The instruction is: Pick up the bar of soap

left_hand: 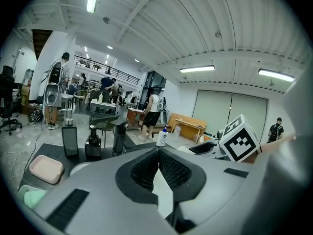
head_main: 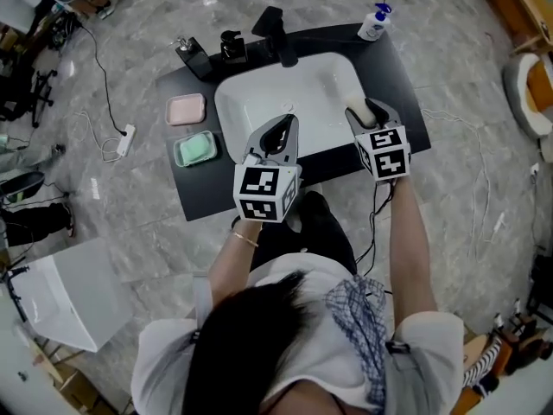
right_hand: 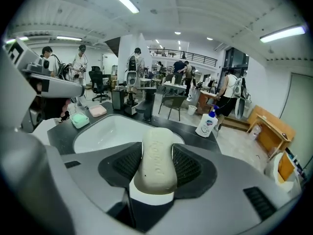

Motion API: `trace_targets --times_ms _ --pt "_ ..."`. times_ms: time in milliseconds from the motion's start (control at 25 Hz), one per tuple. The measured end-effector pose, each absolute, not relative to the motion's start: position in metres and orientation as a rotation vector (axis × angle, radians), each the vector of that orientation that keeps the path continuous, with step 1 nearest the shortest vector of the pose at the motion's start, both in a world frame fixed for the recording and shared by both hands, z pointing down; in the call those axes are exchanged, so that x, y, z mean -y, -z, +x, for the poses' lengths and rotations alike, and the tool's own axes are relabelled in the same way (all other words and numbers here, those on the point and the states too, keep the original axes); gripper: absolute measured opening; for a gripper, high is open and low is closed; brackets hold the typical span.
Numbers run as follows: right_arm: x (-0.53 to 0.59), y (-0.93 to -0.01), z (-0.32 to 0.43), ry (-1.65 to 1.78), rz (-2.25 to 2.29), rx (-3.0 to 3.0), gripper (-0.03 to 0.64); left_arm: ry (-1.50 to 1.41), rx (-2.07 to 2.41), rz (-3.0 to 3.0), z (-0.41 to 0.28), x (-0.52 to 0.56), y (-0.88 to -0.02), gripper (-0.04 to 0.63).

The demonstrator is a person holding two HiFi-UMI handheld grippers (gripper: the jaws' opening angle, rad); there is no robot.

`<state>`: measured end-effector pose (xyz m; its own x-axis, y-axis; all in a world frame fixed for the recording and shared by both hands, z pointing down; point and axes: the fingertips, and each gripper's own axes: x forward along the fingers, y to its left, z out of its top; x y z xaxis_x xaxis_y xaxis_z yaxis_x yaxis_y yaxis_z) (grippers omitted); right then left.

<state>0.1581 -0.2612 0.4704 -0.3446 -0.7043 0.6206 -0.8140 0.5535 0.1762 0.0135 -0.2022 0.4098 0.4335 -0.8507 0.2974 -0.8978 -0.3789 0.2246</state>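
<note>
Smooth matt bar of soap (right_hand: 155,160), glossy sink (head_main: 259,102), matt black countertop (head_main: 195,185).

Head view looks steeply down; right gripper view shares the sink (head_main: 315,93).

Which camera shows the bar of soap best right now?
The right gripper view: the bar of soap fills its centre, clamped in the right gripper. The head view shows only its pale end; the left gripper view, nothing clear.

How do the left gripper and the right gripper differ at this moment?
The right gripper is shut on the bar of soap; the left gripper is shut and empty. The left gripper is above the sink's front edge, the right gripper by its right edge. Both carry marker cubes.
</note>
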Motion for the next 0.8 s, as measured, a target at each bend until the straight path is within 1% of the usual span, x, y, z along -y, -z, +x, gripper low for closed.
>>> trace_targets --times_ms 400,800 --pt "0.288 -0.493 0.246 -0.297 1.235 2.091 0.210 -0.246 1.449 2.336 0.100 0.236 -0.425 0.011" --pt "0.307 -0.522 0.296 -0.379 1.259 2.064 0.209 -0.298 1.372 2.344 0.156 0.255 -0.445 0.011"
